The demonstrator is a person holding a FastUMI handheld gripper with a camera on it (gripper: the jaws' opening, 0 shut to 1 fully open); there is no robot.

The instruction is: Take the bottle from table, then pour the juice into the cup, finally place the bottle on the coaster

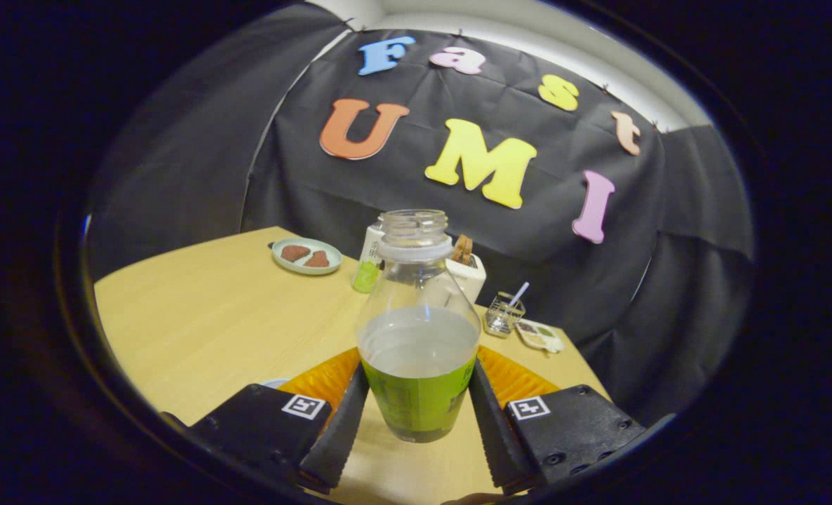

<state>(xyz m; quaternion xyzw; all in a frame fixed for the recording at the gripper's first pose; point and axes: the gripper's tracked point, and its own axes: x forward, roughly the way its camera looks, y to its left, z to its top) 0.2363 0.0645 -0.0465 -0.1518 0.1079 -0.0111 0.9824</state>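
gripper (416, 410) clamped on uncapped bottle (417, 330), both fingers pressing its sides, upright over table (205, 315); plate (306, 255) and carton (368, 268) beyond.

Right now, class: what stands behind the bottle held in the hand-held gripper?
Behind the bottle, gripped by both fingers of the hand-held gripper, stand a green-and-white carton and a white holder. The bottle covers parts of both, so what lies between them cannot be seen.
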